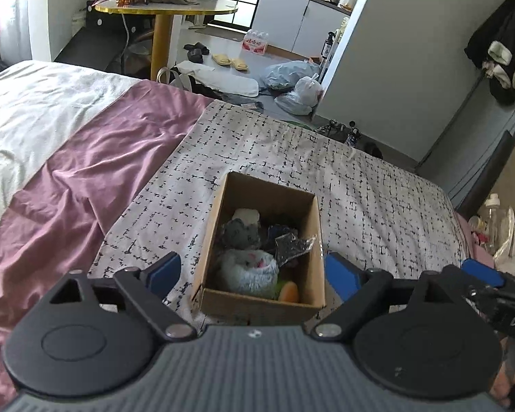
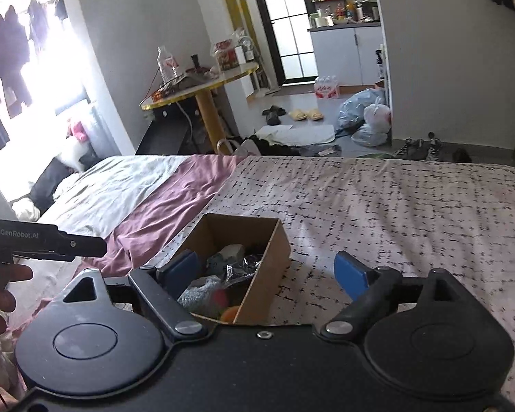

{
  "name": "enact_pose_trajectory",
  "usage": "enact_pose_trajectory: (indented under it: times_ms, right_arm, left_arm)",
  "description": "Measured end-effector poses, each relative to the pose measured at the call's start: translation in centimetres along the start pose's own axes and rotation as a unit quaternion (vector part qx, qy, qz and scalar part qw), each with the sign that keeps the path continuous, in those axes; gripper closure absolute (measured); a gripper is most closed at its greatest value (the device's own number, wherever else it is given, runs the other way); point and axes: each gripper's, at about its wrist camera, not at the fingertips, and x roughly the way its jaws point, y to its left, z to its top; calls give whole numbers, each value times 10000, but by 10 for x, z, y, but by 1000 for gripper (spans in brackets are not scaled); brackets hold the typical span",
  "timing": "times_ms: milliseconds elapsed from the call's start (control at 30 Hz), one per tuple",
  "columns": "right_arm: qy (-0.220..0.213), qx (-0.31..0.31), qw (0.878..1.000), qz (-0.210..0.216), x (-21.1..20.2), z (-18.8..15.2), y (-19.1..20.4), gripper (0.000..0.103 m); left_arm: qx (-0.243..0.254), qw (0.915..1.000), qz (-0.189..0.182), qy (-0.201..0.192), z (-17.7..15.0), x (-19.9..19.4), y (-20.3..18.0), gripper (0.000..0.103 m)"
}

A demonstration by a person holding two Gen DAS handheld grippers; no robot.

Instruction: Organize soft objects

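Note:
An open cardboard box (image 1: 312,226) sits on the black-and-white patterned cover of the bed. It holds several soft things: a pale blue fluffy item (image 1: 249,271), a grey plush (image 1: 240,233), a crinkly clear bag (image 1: 293,245) and an orange piece (image 1: 289,292). My left gripper (image 1: 254,273) is open and empty, its blue pads either side of the box's near end. In the right wrist view the box (image 2: 274,250) lies left of centre. My right gripper (image 2: 271,271) is open and empty, just above the box's near end. The right gripper's blue tip (image 1: 480,274) shows at the left view's right edge.
The patterned cover (image 1: 360,178) spreads to the right of the box; a mauve sheet (image 1: 96,158) and a white blanket (image 1: 34,103) lie to the left. Beyond the bed stand a round table (image 1: 164,8), slippers, plastic bags (image 1: 298,86) and shoes on the floor.

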Motion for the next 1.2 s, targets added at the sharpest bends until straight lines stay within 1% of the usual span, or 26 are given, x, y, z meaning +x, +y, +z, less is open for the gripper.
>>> enact_pose_trajectory:
  times_ms: [100,167,200,300,400,500,567,667,833,967,1100,1200]
  right_arm:
    - [-79,152,9998,-25,-17,-1,-7,12]
    - [-185,183,9996,-80,-29,-1,-10,2]
    - [-241,185,9995,-104,-36,1,-11,0]
    - [-331,170,9992,-110,-52,0,-11,0]
    - [-361,274,9989,-75,-64,-2,-12,0]
    - [-320,303,9990,-87,-73,-7,-9,0]
    - [-285,286,9991,-151,-80,-10,-8,0]
    - [-189,225,9989,-358,-88,-12,-6,0]
    - [-274,394,9983,-330,-108,-20,-6,0]
    - [-300,469,9972,-496,-126,-30,-2,0]
    - [-314,538,9974,-364,-141,-41,1,0]
    - [-320,521,9978,-250,-147,-48,7,0]
  left_arm:
    - [160,9999,-9,-22,-3,-10,-8,8]
    - [263,9996,-25,-76,-6,-17,-15,7]
    - [283,9996,-34,-81,-8,-20,-18,7]
    - [377,9991,-105,-134,-14,-28,-27,0]
    - [439,9988,-139,-189,-19,-36,-35,0]
    - [464,9982,-130,-348,-24,-48,-42,0]
    - [521,9977,-200,-377,-28,-55,-46,0]
    - [549,9974,-232,-412,-35,-66,-49,0]
    - [521,9974,-304,-387,-49,-79,-52,0]
    - [670,9962,-308,-452,-63,-91,-58,0]
    - [752,9955,-303,-500,-75,-100,-60,0]
    - [812,9953,-207,-492,-84,-104,-60,0]
